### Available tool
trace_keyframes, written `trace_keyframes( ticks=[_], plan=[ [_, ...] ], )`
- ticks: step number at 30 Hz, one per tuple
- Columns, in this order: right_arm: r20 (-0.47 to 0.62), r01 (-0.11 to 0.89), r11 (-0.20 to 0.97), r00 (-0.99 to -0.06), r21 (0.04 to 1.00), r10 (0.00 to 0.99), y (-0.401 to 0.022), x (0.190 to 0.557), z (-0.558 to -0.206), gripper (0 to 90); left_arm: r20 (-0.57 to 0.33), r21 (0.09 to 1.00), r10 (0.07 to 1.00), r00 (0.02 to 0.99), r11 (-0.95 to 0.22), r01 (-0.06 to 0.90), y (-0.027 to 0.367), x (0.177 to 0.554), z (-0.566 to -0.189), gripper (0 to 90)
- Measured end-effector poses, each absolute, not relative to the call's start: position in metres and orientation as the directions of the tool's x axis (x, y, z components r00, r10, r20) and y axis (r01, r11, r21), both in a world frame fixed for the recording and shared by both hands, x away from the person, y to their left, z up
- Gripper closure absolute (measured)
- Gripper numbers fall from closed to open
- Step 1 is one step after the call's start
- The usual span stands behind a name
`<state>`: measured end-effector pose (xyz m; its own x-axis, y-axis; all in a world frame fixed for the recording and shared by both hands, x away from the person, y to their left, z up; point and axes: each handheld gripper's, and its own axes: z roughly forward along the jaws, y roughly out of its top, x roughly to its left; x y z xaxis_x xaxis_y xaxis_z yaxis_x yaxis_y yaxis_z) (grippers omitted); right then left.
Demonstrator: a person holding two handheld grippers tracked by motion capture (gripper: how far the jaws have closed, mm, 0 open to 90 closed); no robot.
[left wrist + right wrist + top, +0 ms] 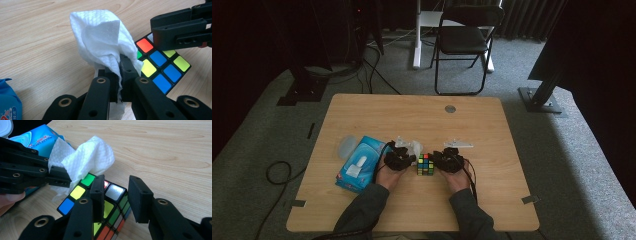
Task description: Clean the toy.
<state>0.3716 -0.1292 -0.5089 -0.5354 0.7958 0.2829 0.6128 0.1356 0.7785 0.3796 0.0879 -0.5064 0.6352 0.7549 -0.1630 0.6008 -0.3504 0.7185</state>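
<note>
The multicoloured puzzle cube (425, 164) sits on the light wooden table (412, 112), nearer the person's edge than the far one, with bare wood open beyond it up to a small round metal disc (450, 108). To the cube's left lies a blue soft pack of tissues (358, 164), just beyond the left hand; to its right the tabletop is bare to the edge.

The left gripper (119, 65), touching the cube's left side, has its jaws pressed together on a crumpled white paper tissue (100, 37) that drapes onto the cube's top corner. The right gripper (116, 195), at the cube's right, has its jaws spread apart: one jaw lies over the cube's top face, the other hangs past its edge.

The cube's top shows green, yellow, blue, red and white squares; its side shows green, orange and grey ones.
</note>
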Motion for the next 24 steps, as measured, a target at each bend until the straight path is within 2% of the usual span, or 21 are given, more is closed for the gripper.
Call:
trace_keyframes(
  ticks=[10,24],
  plan=[
    [0.287,0.611,0.126,-0.531,0.781,0.797,-0.130,0.372,-0.510,67.4,-0.139,0.657,0.761,0.634,-0.408,0.634,0.082,0.380,-0.533,87.7],
    [0.290,0.613,0.119,-0.526,0.781,0.800,-0.130,0.371,-0.510,67.5,-0.148,0.673,0.761,0.631,-0.391,0.628,0.085,0.378,-0.526,87.4]
  ],
)
